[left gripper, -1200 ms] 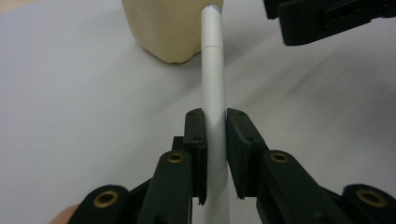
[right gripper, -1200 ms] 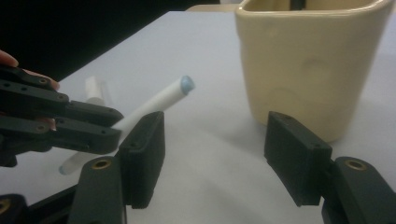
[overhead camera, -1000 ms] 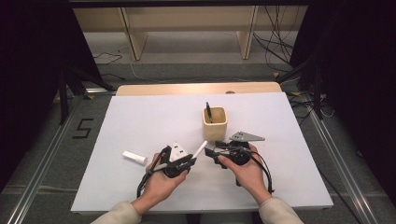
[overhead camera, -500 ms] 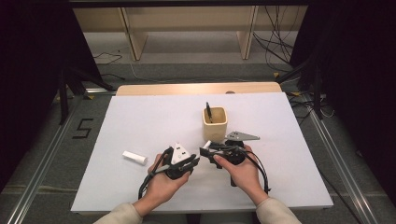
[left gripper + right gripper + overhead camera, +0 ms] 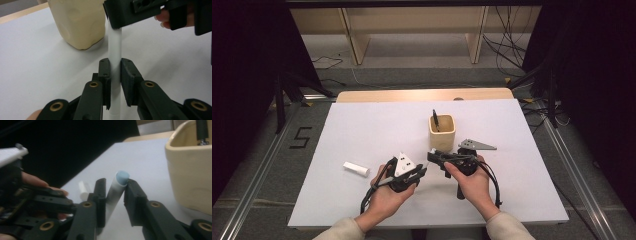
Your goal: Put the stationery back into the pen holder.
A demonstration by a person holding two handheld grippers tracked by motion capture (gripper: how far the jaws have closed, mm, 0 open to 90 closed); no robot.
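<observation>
A white marker tube [image 5: 115,47] with a pale blue end [image 5: 122,175] is held between both grippers over the white table. My left gripper [image 5: 115,67] is shut on the tube's middle, and in the high view it [image 5: 419,172] sits in the left hand. My right gripper [image 5: 115,183] has just been closing on the tube's blue-tipped end, and its pads now touch the tube. In the high view it [image 5: 433,158] points left at the other gripper. A cream cup [image 5: 442,135] stands just behind them.
A black pen [image 5: 435,120] stands in the cream cup [image 5: 190,170]. A small white cap [image 5: 356,169] lies on the table left of my left hand. The white table sheet [image 5: 362,125] stretches wide on all sides, with dark floor and rails beyond its edges.
The right gripper's jaws have closed in around the tube's end. Both hands have kept their place, and the left gripper's hold is the same.
</observation>
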